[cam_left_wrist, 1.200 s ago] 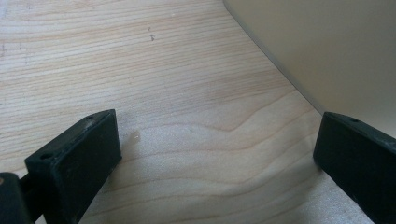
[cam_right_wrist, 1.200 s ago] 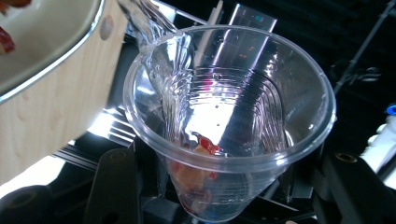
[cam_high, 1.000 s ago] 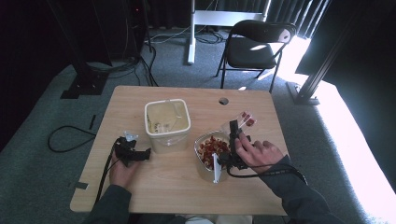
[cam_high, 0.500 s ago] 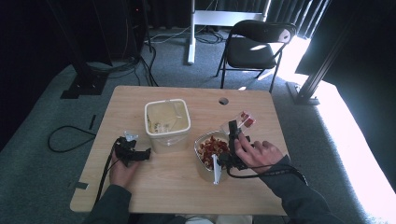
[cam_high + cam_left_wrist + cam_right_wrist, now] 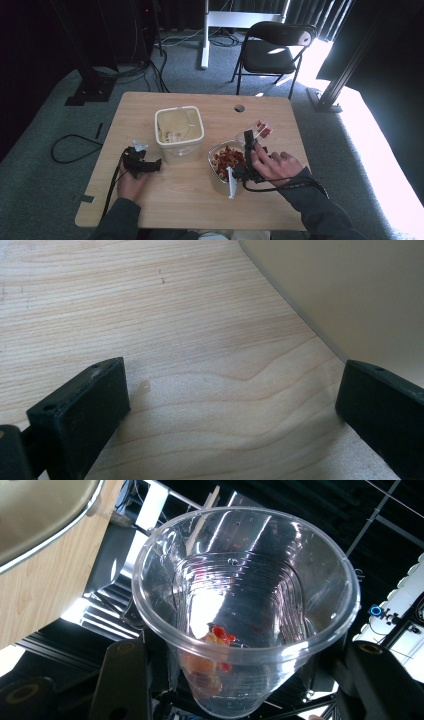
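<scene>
A clear plastic cup (image 5: 261,129) (image 5: 245,595) with a few red and orange pieces at its bottom is tilted above the table, just right of a clear bowl (image 5: 216,150). The bowl holds several red pieces (image 5: 229,157), and its rim (image 5: 40,515) shows beside the cup. My right gripper (image 5: 252,136) (image 5: 240,680) is shut on the cup, one jaw on each side. My left gripper (image 5: 158,163) (image 5: 230,410) rests low on the wooden table (image 5: 200,200), open and empty. Its right jaw is close to the wall of a cream tub (image 5: 179,149) (image 5: 350,290).
The cream tub stands mid-table, left of the bowl. A cable hole (image 5: 239,108) lies near the table's far edge. A black folding chair (image 5: 272,50) stands beyond the table, and cables trail over the floor at the left.
My right hand has shifted slightly left with the cup, which sits a little lower by the bowl. The left gripper has not moved.
</scene>
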The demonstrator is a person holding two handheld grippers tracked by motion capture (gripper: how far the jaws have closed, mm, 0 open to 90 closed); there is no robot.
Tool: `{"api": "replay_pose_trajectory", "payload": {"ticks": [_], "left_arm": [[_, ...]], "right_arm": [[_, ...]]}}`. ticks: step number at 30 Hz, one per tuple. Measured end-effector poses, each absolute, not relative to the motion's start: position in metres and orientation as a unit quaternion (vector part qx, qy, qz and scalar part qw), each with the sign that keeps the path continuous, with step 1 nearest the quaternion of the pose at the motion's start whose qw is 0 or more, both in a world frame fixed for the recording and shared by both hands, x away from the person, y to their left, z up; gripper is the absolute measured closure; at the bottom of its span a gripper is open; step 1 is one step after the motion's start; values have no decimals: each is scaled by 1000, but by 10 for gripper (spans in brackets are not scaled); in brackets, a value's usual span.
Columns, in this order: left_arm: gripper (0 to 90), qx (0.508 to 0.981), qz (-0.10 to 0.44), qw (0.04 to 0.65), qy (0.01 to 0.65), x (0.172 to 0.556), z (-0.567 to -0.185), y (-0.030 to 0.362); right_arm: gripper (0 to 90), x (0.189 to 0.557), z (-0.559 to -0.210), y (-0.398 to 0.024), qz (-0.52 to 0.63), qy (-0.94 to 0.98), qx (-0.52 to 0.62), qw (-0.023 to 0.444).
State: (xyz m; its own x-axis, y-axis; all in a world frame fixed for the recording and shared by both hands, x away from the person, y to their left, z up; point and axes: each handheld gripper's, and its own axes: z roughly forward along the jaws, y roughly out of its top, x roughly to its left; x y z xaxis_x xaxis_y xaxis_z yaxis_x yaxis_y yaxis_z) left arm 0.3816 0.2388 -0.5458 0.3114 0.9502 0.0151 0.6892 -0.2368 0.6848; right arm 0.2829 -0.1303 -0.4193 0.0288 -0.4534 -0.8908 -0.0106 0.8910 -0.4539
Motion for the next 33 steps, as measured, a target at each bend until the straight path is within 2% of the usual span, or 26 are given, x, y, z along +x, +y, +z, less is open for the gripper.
{"api": "replay_pose_trajectory", "payload": {"ticks": [13,19,20,21,22,25,30,31,33], "left_arm": [[12,754,222,294,543,382,-546,239],[12,755,222,294,543,382,-546,239],[12,755,222,294,543,382,-546,239],[12,755,222,294,543,382,-546,239],[12,755,222,294,543,382,-546,239],[12,755,222,294,543,382,-546,239],[12,755,222,294,543,382,-546,239],[12,755,222,294,543,382,-546,239],[12,755,221,294,543,382,-546,239]], "right_arm": [[447,283,-418,-131,-109,713,-142,678],[442,291,-395,-144,49,786,-10,616],[442,298,-388,-150,103,803,42,586],[442,298,-388,-150,103,803,42,586],[443,306,-384,-156,147,811,88,559],[442,313,-381,-161,187,814,129,534],[440,329,-371,-174,280,817,200,464],[440,334,-366,-179,319,815,225,429],[440,337,-363,-181,337,812,236,414]]}}
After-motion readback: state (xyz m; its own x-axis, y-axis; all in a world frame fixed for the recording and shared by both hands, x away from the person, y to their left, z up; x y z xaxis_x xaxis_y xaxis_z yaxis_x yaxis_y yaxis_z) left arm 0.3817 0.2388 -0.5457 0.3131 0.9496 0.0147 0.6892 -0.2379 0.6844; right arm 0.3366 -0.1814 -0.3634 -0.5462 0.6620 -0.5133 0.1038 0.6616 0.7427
